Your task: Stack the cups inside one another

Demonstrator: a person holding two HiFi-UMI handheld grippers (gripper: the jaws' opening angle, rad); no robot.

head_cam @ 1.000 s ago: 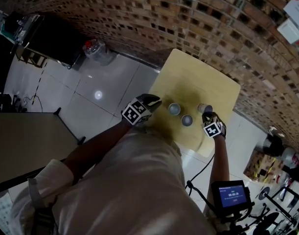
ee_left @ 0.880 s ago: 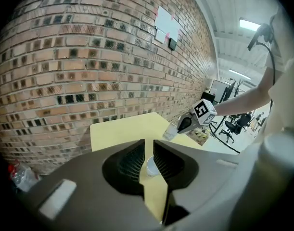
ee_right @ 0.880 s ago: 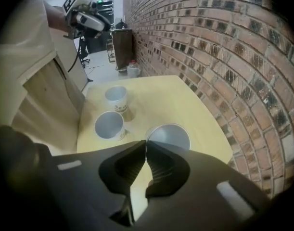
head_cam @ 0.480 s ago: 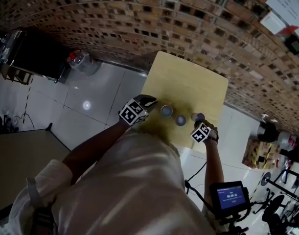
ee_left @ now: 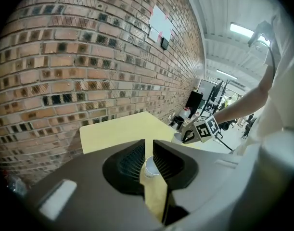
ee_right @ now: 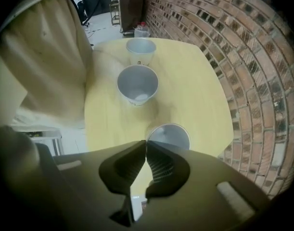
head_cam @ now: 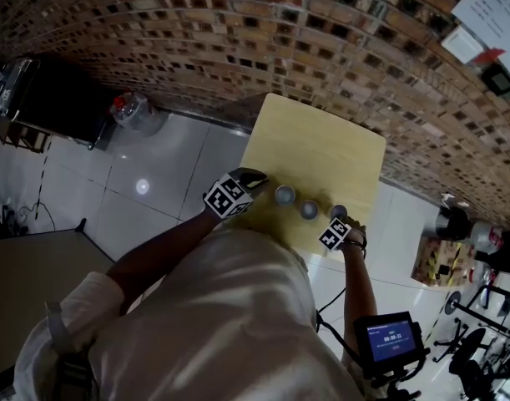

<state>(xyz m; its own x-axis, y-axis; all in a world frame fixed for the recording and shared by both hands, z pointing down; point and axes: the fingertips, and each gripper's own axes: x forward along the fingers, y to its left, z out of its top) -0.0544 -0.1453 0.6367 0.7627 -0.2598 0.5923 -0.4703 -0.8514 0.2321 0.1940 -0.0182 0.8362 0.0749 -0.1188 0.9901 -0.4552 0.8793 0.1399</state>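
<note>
Three white paper cups stand in a row on the yellow table [head_cam: 313, 144]: a left cup [head_cam: 285, 195], a middle cup [head_cam: 309, 210] and a right cup [head_cam: 338, 212]. My right gripper [head_cam: 340, 222] points straight down at the right cup [ee_right: 169, 135]. Its jaws meet at that cup's near rim [ee_right: 147, 146], shut on it. The middle cup [ee_right: 137, 84] and the left cup [ee_right: 141, 50] lie beyond. My left gripper [head_cam: 261, 176] hovers left of the row with its jaws a narrow slit apart and nothing in them. The left cup [ee_left: 150, 167] shows through the slit, farther off.
A brick wall [head_cam: 321, 48] runs along the table's far side. Grey floor tiles [head_cam: 154, 182] lie to the left, with a black cabinet [head_cam: 50, 98] and a plastic bottle [head_cam: 125, 107]. The cups stand close to the table's near edge [head_cam: 305, 245]. A lit screen [head_cam: 388, 338] sits at lower right.
My right gripper has carried the right cup toward the table's near edge, from behind the row to level with the middle cup. The left gripper has hardly moved.
</note>
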